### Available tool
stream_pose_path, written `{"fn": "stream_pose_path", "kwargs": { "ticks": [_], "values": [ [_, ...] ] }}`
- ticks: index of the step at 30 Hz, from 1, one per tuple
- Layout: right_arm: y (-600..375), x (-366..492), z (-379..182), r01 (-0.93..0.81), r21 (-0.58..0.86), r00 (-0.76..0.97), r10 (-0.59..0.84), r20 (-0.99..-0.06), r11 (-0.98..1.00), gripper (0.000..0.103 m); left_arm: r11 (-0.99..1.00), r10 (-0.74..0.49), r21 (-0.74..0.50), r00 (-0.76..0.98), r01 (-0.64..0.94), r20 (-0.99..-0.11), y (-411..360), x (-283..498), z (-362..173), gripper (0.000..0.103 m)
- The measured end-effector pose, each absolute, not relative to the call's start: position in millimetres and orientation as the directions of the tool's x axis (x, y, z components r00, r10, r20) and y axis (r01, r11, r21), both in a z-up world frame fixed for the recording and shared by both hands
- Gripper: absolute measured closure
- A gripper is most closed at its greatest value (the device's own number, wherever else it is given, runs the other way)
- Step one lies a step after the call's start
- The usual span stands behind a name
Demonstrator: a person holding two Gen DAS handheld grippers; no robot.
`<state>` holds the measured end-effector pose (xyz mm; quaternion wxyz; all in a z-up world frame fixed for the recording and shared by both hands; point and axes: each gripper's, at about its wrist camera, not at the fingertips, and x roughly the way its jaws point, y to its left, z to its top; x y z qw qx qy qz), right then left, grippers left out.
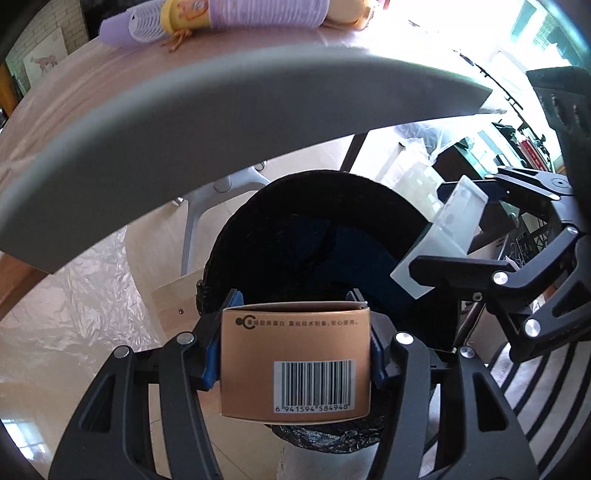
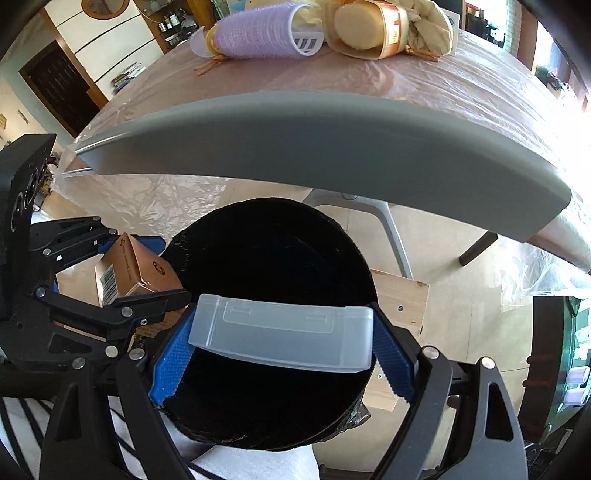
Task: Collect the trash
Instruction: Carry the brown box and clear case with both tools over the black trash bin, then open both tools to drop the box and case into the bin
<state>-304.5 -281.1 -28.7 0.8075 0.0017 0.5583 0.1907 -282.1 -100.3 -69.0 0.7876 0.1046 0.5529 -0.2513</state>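
Bright daylight blows out the window at one o'clock, the bin interior stays black, and fisheye bending darkens the corners.

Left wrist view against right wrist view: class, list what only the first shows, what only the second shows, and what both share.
Only the left wrist view shows the barcode face of the brown box head-on, clamped in the left gripper.

Only the right wrist view shows the cream jar lying on the table and the lid side of the translucent plastic case, clamped in the right gripper.

Both show the black bin below, both grippers with their loads, and the purple roller.
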Motion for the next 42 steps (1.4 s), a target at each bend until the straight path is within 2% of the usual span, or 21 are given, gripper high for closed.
{"fn": "stream_pose_path", "kwargs": {
  "ticks": [14, 42],
  "values": [
    [-284, -306, -42, -0.214, 0.242, 0.302, 0.3, -0.905, 0.946, 0.017, 0.879, -0.245, -0.093, 0.278, 0.467, -0.929, -100, -279, -80, 0.044],
    [-281, -307, -40, -0.198, 0.23, 0.309, 0.284, -0.908, 0.953, 0.017, 0.881, -0.249, -0.095, 0.283, 0.464, -0.926, -101, -283, -80, 0.044]
  ]
}}
